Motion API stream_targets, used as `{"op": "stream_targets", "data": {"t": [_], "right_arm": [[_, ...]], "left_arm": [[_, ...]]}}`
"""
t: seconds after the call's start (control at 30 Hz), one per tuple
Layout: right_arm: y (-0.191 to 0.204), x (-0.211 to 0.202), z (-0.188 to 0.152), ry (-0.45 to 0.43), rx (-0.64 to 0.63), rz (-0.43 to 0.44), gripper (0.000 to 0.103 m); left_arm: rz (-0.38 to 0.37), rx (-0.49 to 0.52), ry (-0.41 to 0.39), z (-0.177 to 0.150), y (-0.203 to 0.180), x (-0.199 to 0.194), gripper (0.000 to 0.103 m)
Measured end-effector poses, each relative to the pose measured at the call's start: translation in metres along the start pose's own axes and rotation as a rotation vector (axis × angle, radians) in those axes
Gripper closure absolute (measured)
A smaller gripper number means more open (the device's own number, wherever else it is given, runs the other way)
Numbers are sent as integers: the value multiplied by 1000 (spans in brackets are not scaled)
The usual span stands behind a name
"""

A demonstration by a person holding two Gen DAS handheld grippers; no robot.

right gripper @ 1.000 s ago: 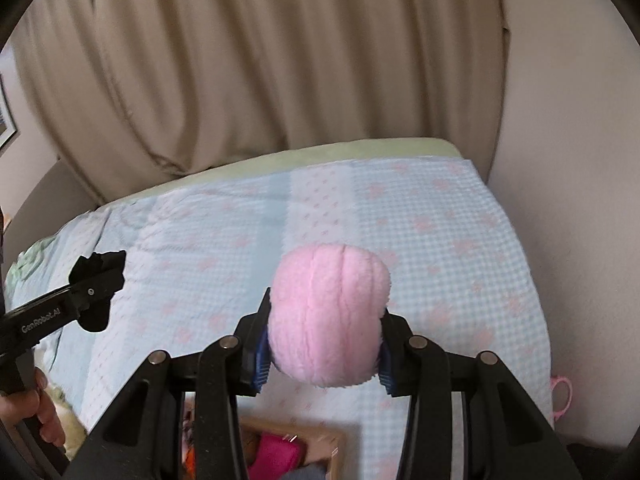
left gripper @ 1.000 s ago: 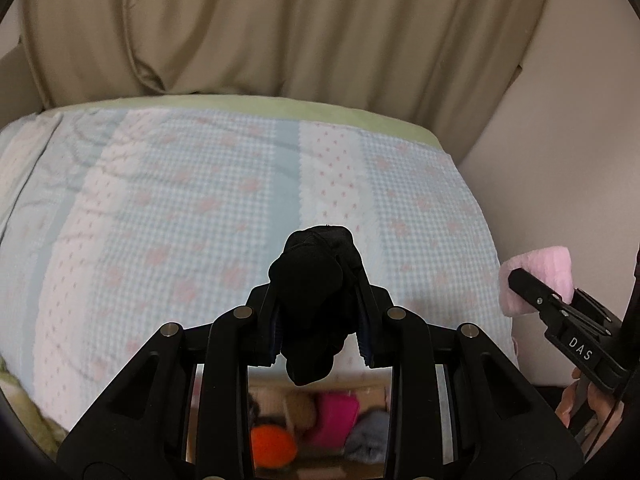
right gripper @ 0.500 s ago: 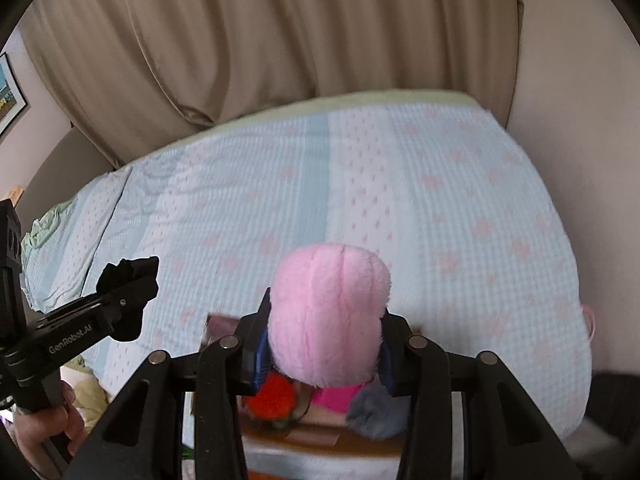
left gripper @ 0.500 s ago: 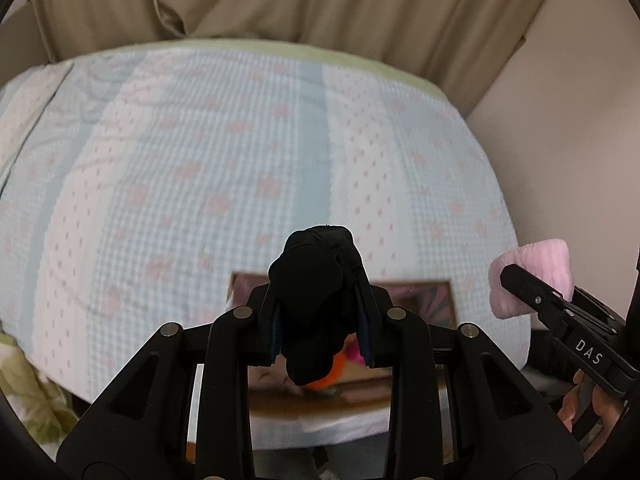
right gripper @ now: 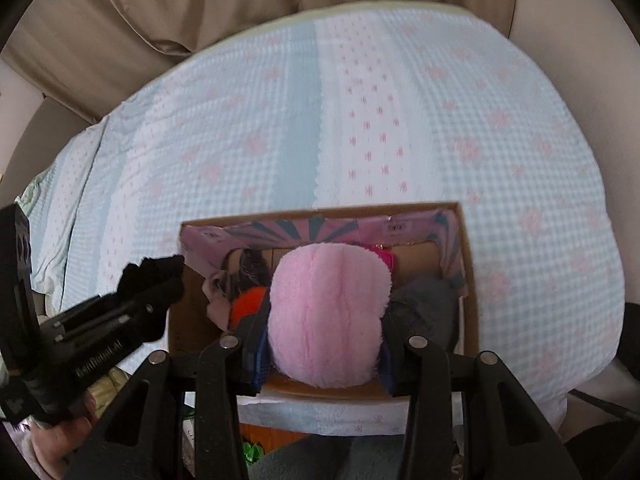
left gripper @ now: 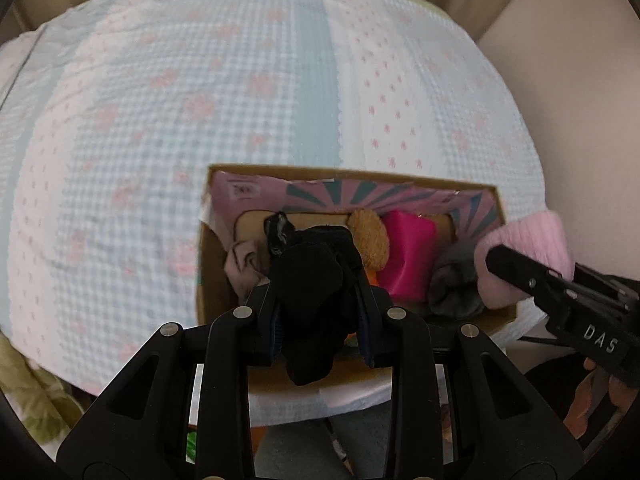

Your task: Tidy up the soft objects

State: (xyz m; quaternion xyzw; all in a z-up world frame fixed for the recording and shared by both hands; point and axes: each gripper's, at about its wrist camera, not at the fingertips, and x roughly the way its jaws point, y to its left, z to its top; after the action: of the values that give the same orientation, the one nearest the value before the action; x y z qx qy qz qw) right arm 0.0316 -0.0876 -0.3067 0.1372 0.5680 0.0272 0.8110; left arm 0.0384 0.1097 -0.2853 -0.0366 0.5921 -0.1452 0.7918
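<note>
Tools clench a black sock [left gripper: 316, 284] (left) and pink plush [right gripper: 326, 316] (right); only left view shows brown toy [left gripper: 369, 238].

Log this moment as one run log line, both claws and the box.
left claw: shut on black soft item | right claw: shut on pink plush | both above cardboard box on bed | nothing released

The black cloth [left gripper: 316, 296] hid the box [left gripper: 352, 172] floor behind it, and the pink plush [right gripper: 326, 316] covered the box middle. An orange item [right gripper: 248, 304] inside the box was mostly hidden. The bedspread [left gripper: 160, 120] beyond the box was blurred.
</note>
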Motion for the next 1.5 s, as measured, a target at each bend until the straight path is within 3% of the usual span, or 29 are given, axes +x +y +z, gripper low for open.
{"op": "stream_targets", "data": {"t": [0.47,0.5,0.53,0.57,0.6,0.63,0.67,0.87,1.17,1.37,1.5], "right_arm": [[-36,67,32,89,94,18,62],[-38,71,34,101,98,24,57],[-39,73,35,110,100,27,46],[-39,77,36,119,101,35,39],[-39,79,37,127,99,40,20],[-39,80,38,127,98,38,2],[-39,81,39,123,95,35,0],[-38,83,39,155,53,-23,0],[-37,74,39,159,46,-20,0],[-33,54,43,129,37,-10,0],[-29,16,48,78,7,-21,0]], "left_arm": [[65,81,72,25,-20,69,74],[73,93,75,24,-23,71,58],[72,104,77,23,-25,71,22],[67,114,79,22,-27,72,5],[60,125,72,21,-29,71,0],[62,137,73,18,-31,70,0],[72,152,82,16,-33,71,0],[96,140,108,9,-31,74,0],[102,111,78,16,-30,54,0],[127,96,34,18,-33,22,0],[130,76,-18,23,-38,-19,0]]}}
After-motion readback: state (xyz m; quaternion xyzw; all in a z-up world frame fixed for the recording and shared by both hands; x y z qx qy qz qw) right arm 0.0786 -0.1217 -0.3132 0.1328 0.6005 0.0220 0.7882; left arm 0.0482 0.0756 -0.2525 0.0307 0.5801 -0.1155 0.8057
